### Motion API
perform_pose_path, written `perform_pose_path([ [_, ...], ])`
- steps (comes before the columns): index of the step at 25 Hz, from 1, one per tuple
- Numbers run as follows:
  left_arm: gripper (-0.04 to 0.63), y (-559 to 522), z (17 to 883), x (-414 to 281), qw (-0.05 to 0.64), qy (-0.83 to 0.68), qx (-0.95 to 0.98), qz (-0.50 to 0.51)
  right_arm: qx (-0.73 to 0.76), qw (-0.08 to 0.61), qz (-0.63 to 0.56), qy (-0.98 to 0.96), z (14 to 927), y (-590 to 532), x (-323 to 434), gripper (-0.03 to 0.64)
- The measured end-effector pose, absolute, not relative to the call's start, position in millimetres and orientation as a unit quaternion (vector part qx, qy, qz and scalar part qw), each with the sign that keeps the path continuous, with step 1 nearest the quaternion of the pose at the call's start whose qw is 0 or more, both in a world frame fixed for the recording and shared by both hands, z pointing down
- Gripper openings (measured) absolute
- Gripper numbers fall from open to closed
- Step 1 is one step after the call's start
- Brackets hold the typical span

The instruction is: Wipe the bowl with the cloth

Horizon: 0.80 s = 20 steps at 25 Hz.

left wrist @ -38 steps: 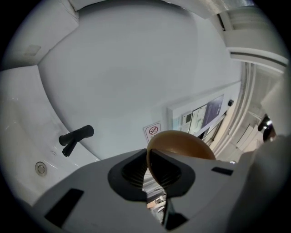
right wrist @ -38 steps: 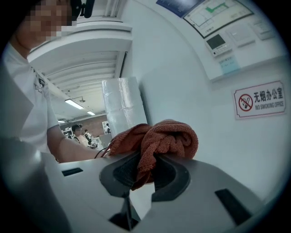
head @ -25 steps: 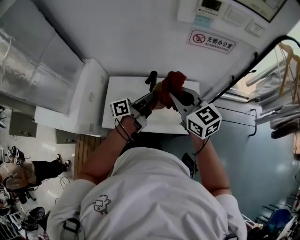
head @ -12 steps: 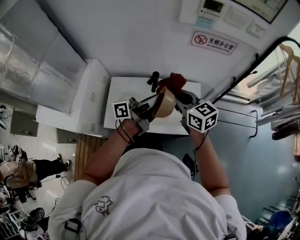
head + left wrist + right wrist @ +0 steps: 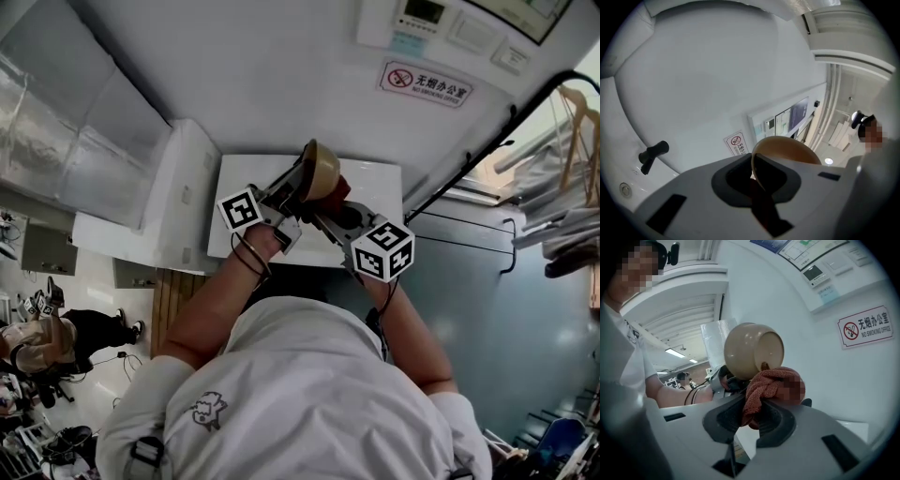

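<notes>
A tan bowl (image 5: 319,172) hangs in the air above the white table (image 5: 246,192), tilted on its side. My left gripper (image 5: 302,184) is shut on its rim; the jaws are opening slightly with the rim still between them. In the left gripper view the bowl (image 5: 787,151) stands edge-on between the jaws of the left gripper (image 5: 757,183). My right gripper (image 5: 334,210) is shut on a red cloth (image 5: 341,186). In the right gripper view the bunched cloth (image 5: 768,389) sticks out of the right gripper (image 5: 757,420) and touches the bowl (image 5: 752,350) near its base.
A black handle (image 5: 654,153) sticks up from the table's far side. A no-smoking sign (image 5: 427,82) and a control panel (image 5: 422,11) hang on the wall. A white box (image 5: 178,192) stands left of the table. Hangers (image 5: 572,112) hang at the right.
The bowl has swung up and away from the person in the left gripper. The right gripper with the cloth has drawn back toward the person and now sits below the bowl.
</notes>
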State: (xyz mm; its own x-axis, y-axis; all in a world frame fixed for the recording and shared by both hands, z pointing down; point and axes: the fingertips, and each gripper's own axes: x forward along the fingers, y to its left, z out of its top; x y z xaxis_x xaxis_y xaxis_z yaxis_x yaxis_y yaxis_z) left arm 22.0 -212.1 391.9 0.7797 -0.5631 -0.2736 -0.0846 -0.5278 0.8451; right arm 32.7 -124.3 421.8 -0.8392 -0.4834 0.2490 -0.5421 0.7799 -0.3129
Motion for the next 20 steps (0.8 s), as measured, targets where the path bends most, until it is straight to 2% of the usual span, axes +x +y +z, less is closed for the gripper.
perform_pose_path([
  [8,0.035,-228.9,422.2,1.0,0.425,-0.286,0.832,-0.215,0.238,0.065,0.165,-0.955,399.1,-101.8,20.2,0.063],
  [20,0.028,-210.6,445.7,9.5,0.454,-0.253,0.838,-0.167,0.301,0.059,0.083,-0.948,350.0,-133.9,66.0,0.063],
])
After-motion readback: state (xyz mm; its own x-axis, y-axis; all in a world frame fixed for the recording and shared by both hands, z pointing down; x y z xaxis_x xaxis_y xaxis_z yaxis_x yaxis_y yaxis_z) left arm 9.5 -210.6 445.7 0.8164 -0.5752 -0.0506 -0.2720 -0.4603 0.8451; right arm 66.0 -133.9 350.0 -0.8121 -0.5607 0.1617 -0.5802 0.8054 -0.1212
